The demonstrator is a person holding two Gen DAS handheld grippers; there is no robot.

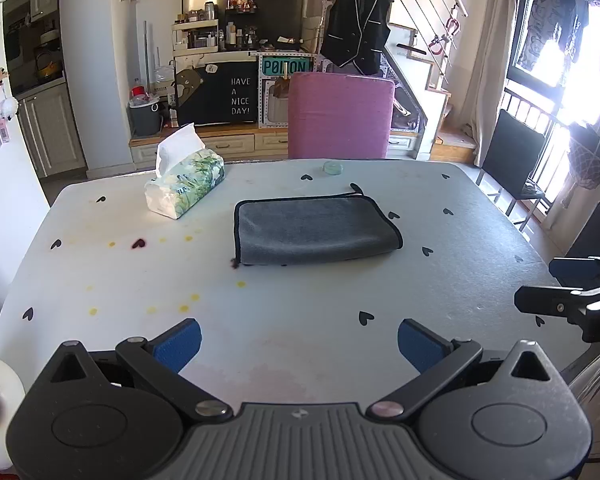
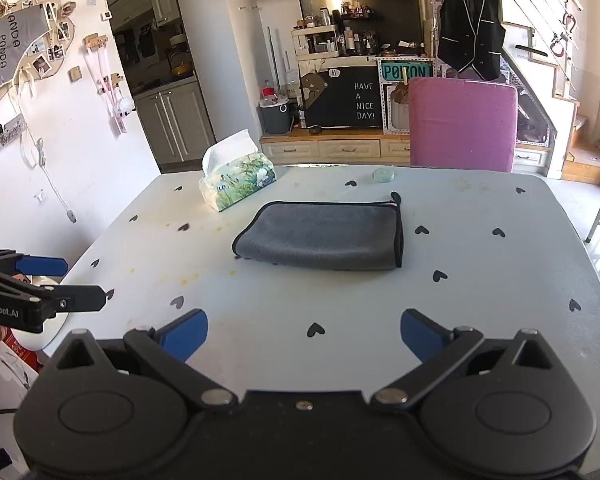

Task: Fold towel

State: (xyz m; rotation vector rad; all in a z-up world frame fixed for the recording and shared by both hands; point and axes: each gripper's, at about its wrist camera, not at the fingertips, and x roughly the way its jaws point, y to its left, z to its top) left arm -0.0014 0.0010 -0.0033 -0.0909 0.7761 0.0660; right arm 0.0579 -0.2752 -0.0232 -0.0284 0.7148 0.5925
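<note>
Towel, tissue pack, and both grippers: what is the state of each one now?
Towel: folded, lying flat on the table, not held.
Tissue pack: open, one tissue sticking up.
Left gripper: fingers open, holding nothing.
Right gripper: fingers open, holding nothing.

One grey towel [image 1: 316, 230], folded and edged in black, lies on one white desk [image 1: 300, 300]. One tissue pack [image 1: 186, 186] sits on the desk, with one white sheet sticking out of its top. One small pale green round dish [image 1: 333, 168] rests near the far edge. One pink chair [image 1: 340, 116] stands behind the desk. One black vest [image 1: 356, 26] hangs beyond it. Two hand-held grippers appear: the left hand-held gripper [image 1: 300, 342] and the right hand-held gripper [image 2: 304, 334], each with two blue-padded fingers set wide apart.
</note>
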